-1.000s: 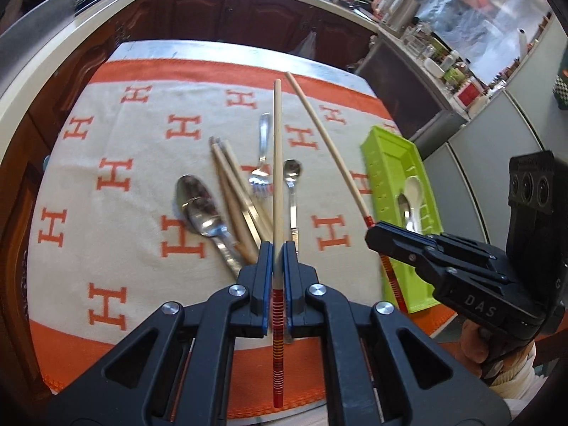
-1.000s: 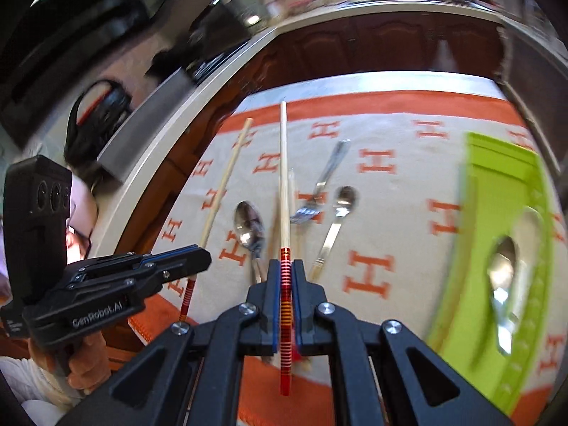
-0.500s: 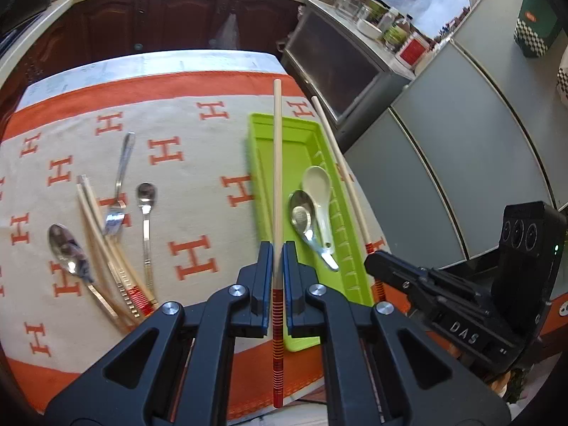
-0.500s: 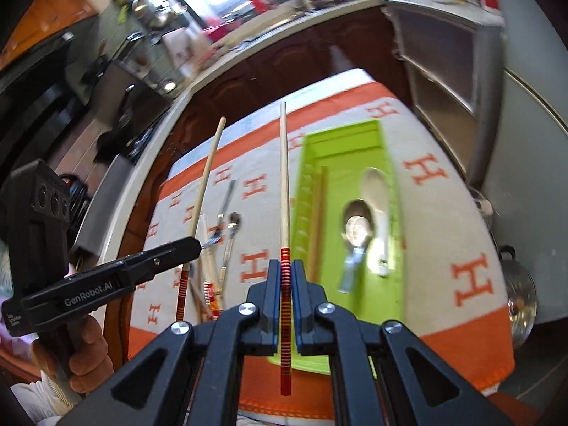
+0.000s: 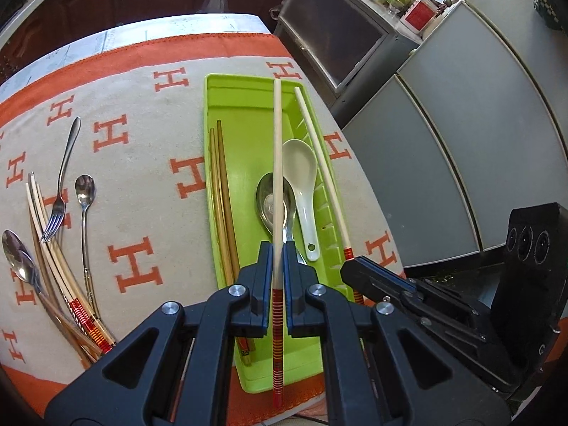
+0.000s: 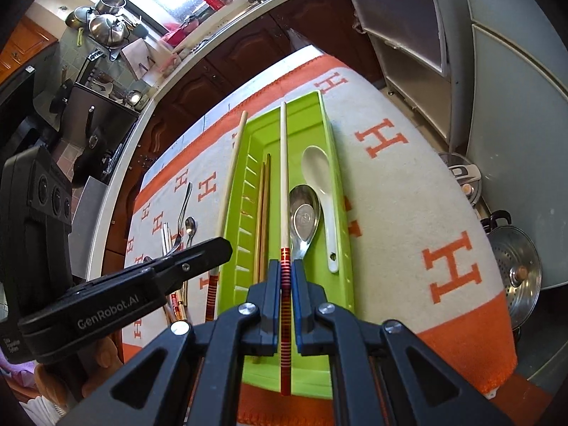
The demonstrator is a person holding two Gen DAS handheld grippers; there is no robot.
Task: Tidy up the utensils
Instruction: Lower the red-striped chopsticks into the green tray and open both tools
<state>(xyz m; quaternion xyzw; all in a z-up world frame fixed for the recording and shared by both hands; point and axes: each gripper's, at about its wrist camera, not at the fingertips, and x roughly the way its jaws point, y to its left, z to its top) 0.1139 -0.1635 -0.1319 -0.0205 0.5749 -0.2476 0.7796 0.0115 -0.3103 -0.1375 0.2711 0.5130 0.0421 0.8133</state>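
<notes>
Your left claw [image 5: 278, 266] pinches a pale wooden chopstick [image 5: 277, 163] – tip pointing away, lengthwise over the green plastic tray [image 5: 245, 113]; your right claw [image 6: 285, 284] pinches its twin [image 6: 283, 177] likewise.

Both wrist views down (close) over shared tray [image 5: 227, 96]

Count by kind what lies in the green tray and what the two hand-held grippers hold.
Brown chopsticks in the tray: 2
Metal spoon: 1
White spoon: 1
Red-banded chopsticks: 2, one in the left hand-held gripper, one in the right hand-held gripper
Total: 6
</notes>
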